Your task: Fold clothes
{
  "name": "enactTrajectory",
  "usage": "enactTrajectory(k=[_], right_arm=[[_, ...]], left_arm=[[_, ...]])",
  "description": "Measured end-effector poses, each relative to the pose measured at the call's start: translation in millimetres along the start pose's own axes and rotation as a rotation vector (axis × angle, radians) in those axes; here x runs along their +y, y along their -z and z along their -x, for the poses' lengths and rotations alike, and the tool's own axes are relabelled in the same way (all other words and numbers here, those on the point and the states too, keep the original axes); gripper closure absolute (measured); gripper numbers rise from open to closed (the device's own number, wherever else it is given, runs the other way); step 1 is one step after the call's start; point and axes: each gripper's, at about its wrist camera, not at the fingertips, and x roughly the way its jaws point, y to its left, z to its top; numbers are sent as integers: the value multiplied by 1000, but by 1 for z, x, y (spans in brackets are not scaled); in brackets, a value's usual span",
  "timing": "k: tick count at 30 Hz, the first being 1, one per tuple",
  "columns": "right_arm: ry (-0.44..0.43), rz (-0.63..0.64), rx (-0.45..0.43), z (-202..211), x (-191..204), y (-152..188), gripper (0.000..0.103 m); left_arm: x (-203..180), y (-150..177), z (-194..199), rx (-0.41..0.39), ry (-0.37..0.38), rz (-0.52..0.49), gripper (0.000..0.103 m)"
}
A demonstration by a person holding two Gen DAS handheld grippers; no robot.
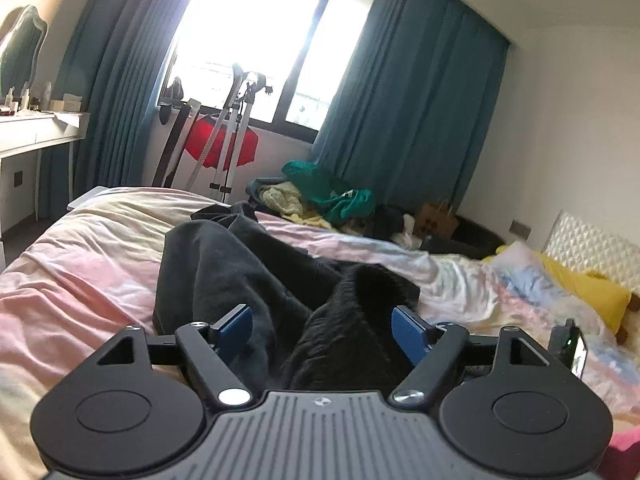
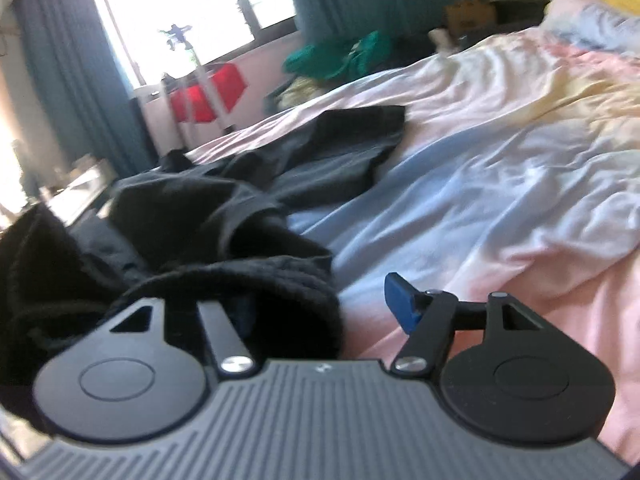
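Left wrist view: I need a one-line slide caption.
Open left hand-held gripper poised over a crumpled dark garment on a pastel bed, teal curtains behind.

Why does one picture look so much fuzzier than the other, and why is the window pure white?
Right wrist view: smeared by motion blur. Left wrist view: sharper, though fisheye-curved at the edges. In both, daylight overexposes the bright window, leaving the rumpled black garment nearly detail-free.
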Motion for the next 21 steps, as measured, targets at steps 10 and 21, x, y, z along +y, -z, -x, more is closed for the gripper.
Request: enactTrajectory(k=[10, 21], right_arm=[[-64, -75, 42, -5, -3, -2, 55], [-130, 1, -117, 50, 5, -16, 91]], left_arm=[[3, 15, -15, 66, -10, -48, 24], [-2, 18, -20, 82, -29, -66, 22]])
